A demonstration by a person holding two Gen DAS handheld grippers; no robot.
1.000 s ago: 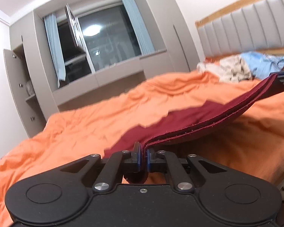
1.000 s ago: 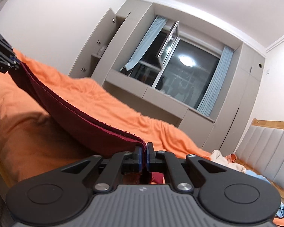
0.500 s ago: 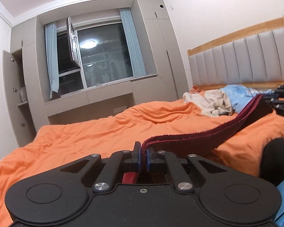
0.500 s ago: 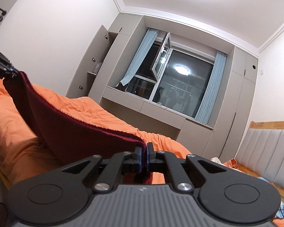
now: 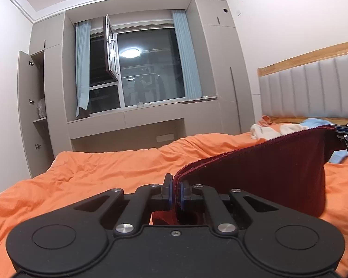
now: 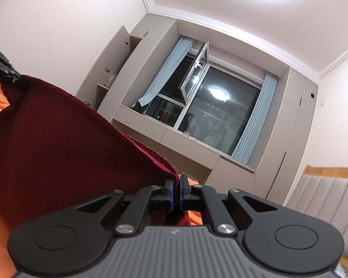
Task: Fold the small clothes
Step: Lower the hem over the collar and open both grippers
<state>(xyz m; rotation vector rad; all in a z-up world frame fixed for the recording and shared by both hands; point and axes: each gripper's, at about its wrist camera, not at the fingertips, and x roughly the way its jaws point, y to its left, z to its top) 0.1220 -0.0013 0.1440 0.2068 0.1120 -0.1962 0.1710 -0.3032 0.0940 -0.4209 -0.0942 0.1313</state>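
Two black handheld grippers hold a dark red garment (image 5: 273, 169) between them above a bed covered in an orange duvet (image 5: 109, 169). The left gripper (image 5: 176, 191) has its jaws pinched tight on one end of the cloth's top edge. The right gripper (image 6: 176, 192) is clamped just as tightly on the other end, and its black linkage shows at the far right of the left wrist view.

A second ago the garment sagged low, its lower part trailing on the duvet. Now both grippers have risen and the cloth hangs as a doubled curtain from a fairly taut upper edge, mostly clear of the bed. This likely means the garment is lifted and stretched, ready to be laid flat or folded over; no finished fold is visible yet.

Much is hidden. The lower hem drops behind both gripper bodies, so whether it still brushes the duvet cannot be told. What kind of garment it is cannot be made out. The person holding the grippers is out of view.

Far right, near a grey padded headboard (image 5: 308, 88), a heap of pale and blue clothes (image 5: 287, 129) lies partly behind the red cloth. A dark window (image 5: 150, 69) fills the far wall.
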